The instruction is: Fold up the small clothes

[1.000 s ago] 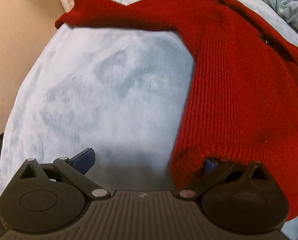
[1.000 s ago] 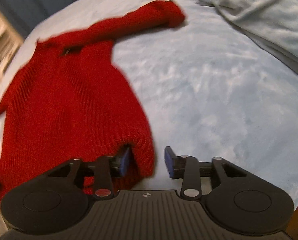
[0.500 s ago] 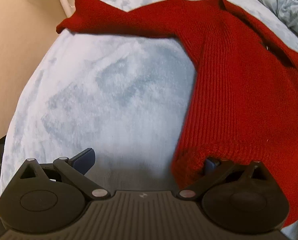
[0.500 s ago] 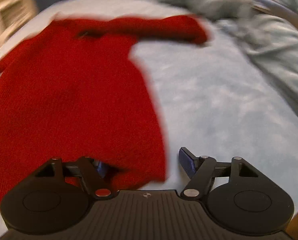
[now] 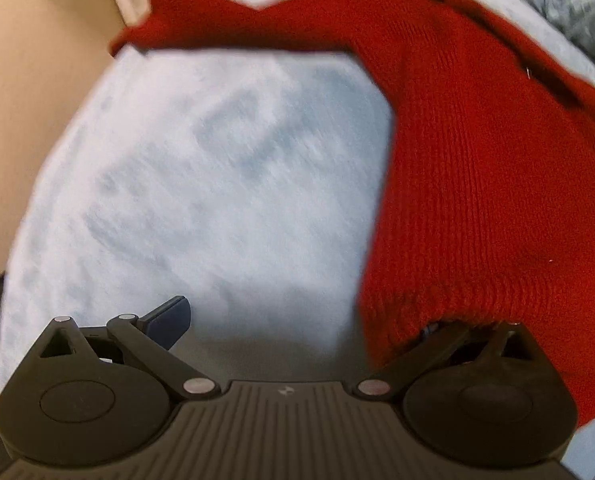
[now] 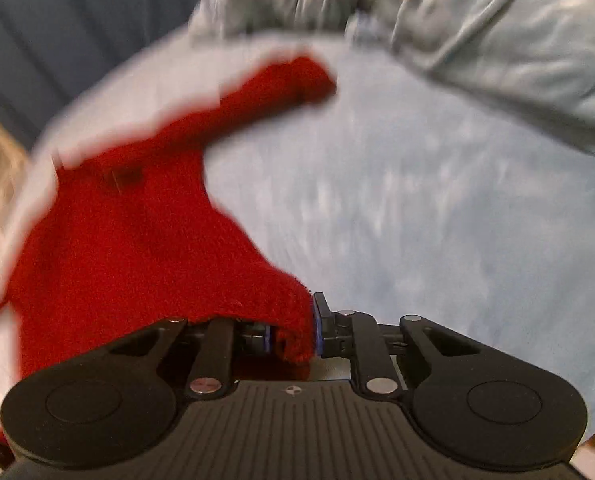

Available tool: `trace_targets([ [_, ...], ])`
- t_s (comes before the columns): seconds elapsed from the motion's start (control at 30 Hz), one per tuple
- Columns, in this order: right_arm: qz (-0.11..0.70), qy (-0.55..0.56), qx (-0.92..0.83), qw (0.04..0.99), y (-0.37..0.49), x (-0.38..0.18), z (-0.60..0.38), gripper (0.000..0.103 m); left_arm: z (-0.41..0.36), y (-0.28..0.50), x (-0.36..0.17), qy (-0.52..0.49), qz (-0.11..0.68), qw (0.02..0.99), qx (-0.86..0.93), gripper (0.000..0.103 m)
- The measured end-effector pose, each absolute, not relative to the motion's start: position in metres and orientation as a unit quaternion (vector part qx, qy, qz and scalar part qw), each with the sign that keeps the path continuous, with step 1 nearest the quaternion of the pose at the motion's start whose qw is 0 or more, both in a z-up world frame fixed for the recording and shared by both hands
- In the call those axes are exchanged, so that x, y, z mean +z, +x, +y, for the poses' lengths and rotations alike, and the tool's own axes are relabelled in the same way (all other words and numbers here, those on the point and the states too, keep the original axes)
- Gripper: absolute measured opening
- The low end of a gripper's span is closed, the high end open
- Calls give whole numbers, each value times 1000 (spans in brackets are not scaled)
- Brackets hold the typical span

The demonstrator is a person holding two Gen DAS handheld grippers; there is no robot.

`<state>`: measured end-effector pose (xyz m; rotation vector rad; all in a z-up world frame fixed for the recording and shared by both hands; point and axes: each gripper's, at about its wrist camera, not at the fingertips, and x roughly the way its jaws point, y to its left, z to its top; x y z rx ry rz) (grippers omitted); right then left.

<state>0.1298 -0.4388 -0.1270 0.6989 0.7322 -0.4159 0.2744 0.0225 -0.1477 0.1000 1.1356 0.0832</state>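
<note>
A red knit sweater (image 5: 477, 168) lies spread on a pale blue plush surface (image 5: 225, 184), one sleeve stretched toward the far left. My left gripper (image 5: 297, 320) is open; its right finger is hidden under the sweater's hem corner, its left finger (image 5: 165, 320) is bare. In the right wrist view my right gripper (image 6: 291, 334) is shut on the other hem corner of the sweater (image 6: 137, 264), which is lifted off the surface (image 6: 437, 208). This view is blurred.
A crumpled grey-green cloth (image 6: 477, 32) lies at the far side of the surface, also in the left wrist view (image 5: 573, 16). A beige wall (image 5: 25, 120) and a white post stand to the left. Dark blue drapery (image 6: 57, 32) is behind.
My right gripper closed on the sweater's hem corner and swung, lifting the cloth. The left gripper stayed open and shifted slightly toward the hem.
</note>
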Motion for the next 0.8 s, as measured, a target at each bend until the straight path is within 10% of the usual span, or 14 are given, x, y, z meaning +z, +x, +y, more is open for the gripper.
trace_targets([
  [0.23, 278, 258, -227, 897, 138, -43, -466, 18, 33, 274, -106, 17, 483, 875, 4, 103],
  [0.5, 314, 267, -263, 872, 146, -70, -493, 18, 7, 257, -153, 90, 519, 850, 8, 103],
  [0.8, 358, 265, -257, 858, 163, -109, -503, 18, -19, 231, -179, -49, 552, 832, -35, 103],
])
